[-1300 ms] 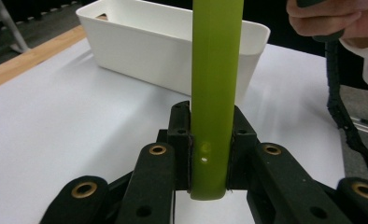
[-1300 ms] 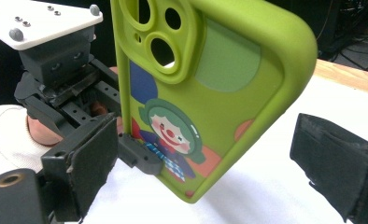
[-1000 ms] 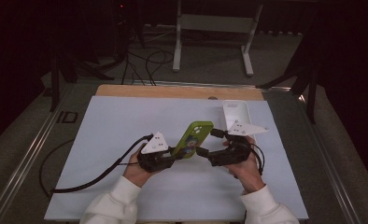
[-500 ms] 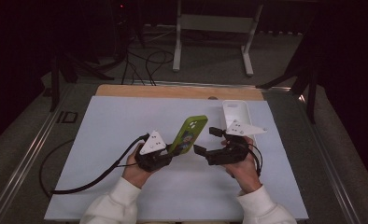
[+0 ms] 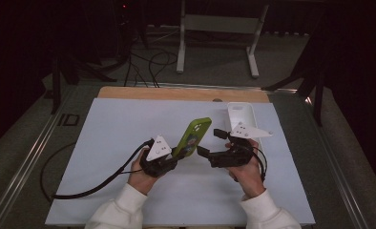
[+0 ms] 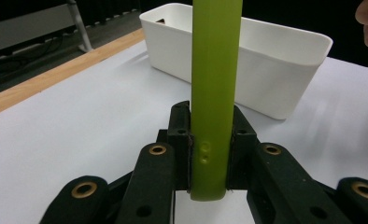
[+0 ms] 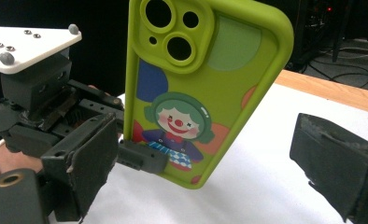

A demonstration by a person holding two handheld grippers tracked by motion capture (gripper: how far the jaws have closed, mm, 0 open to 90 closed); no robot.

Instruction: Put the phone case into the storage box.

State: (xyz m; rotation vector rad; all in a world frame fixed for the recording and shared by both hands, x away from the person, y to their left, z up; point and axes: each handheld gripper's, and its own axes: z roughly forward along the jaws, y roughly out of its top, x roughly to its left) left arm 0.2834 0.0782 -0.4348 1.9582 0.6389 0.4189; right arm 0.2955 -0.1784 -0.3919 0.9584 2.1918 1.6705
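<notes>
left gripper (image 5: 174,155) clamped on lower end of green phone case (image 5: 193,137), case raised upright over desk (image 5: 109,129) middle. right gripper (image 5: 210,143) jaws spread wide just beside case, not touching. white tray (image 5: 240,114) behind.

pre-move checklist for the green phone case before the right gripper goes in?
1. Left gripper shut on the green phone case: ok, its pads press on both of the case's faces near the bottom edge.
2. Case held upright, off the white mat: ok.
3. Right gripper open: ok, jaws stand wide apart in the right gripper view, not touching the case.
4. Case lined up between the right jaws: ok, it stands between them in the right gripper view.
5. White bin out of the way: ok, it sits behind the grippers.
6. Whether a phone is inside the case: cannot tell.
</notes>
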